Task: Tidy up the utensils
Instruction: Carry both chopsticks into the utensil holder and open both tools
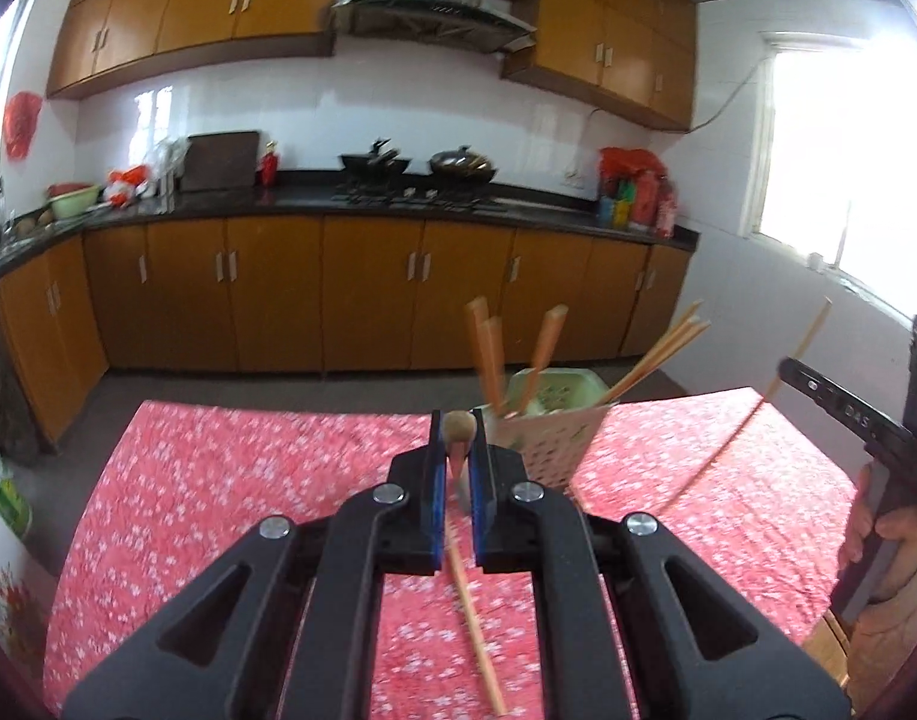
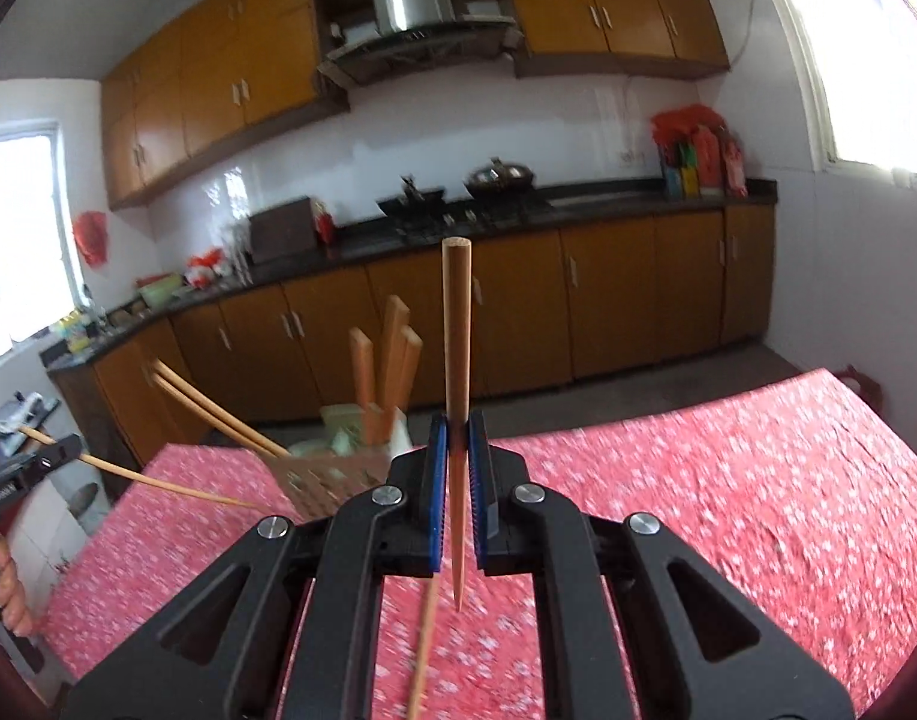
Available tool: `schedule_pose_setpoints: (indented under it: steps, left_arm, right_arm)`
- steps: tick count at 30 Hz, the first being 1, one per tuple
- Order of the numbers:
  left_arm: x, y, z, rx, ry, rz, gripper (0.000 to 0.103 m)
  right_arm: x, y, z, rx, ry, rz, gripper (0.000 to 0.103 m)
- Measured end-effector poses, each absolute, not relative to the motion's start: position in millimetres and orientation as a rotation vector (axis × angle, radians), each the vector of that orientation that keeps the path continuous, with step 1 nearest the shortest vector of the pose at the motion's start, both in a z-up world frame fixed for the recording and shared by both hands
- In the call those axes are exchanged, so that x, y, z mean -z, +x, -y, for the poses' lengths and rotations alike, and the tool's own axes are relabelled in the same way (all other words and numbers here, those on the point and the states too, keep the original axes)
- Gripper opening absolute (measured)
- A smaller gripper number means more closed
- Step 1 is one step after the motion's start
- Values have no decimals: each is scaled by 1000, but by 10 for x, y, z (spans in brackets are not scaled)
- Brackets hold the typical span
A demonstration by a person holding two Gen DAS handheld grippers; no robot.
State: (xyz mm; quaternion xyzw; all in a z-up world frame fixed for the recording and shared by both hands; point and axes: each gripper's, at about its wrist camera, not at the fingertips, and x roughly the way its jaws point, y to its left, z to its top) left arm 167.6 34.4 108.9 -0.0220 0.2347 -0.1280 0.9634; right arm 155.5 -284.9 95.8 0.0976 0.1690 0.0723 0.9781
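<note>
My left gripper (image 1: 458,450) is shut on a wooden chopstick (image 1: 459,427) whose thick end points at the camera, held above the table just short of the holder. A pale perforated utensil holder (image 1: 548,438) stands on the red floral tablecloth (image 1: 218,480) with several chopsticks (image 1: 488,354) in it. My right gripper (image 2: 457,450) is shut on another wooden chopstick (image 2: 456,348), held upright, right of the holder (image 2: 320,474). The right gripper also shows at the right edge of the left wrist view (image 1: 830,402). One more chopstick (image 1: 476,618) lies on the cloth below my left gripper.
The table's far edge is just behind the holder. Beyond are the grey floor, brown kitchen cabinets (image 1: 368,294) and a dark counter with woks (image 1: 422,165). A chair back (image 2: 863,387) shows past the table's far right corner.
</note>
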Motion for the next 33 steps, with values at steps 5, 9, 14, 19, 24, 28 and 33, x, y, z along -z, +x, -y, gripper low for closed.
schedule_pose_setpoints:
  steps: [5,9,14,19,24,28,33]
  left_arm:
    - [-1327,1632,-134,335,-34,-448,8]
    - [-1486,1657,35,346,-20,-400,8]
    - [-1636,1831,147,320,-65,-337,7]
    - [-1853,2012,201,291,-153,-242,7]
    - [-1938,2155,321,233,-135,-157,8]
    - [-1746,2349,396,211,-108,-195,8]
    - [-1436,2595,349,205,-120,-284,8]
  right_arm:
    - [-1192,1498,2752,-195,201,-272,8]
    - [-1307,1533,2684,-221,204,-236,8]
    - [-1381,1634,2596,-236,202,-206,8]
    - [-1460,1732,2526,-231,202,-156,8]
    - [-1431,1898,2465,-208,211,-121,8]
    - [-1267,2074,2368,-198,195,-152,8]
    - [-1076,2209,2300,-198,181,-231,8]
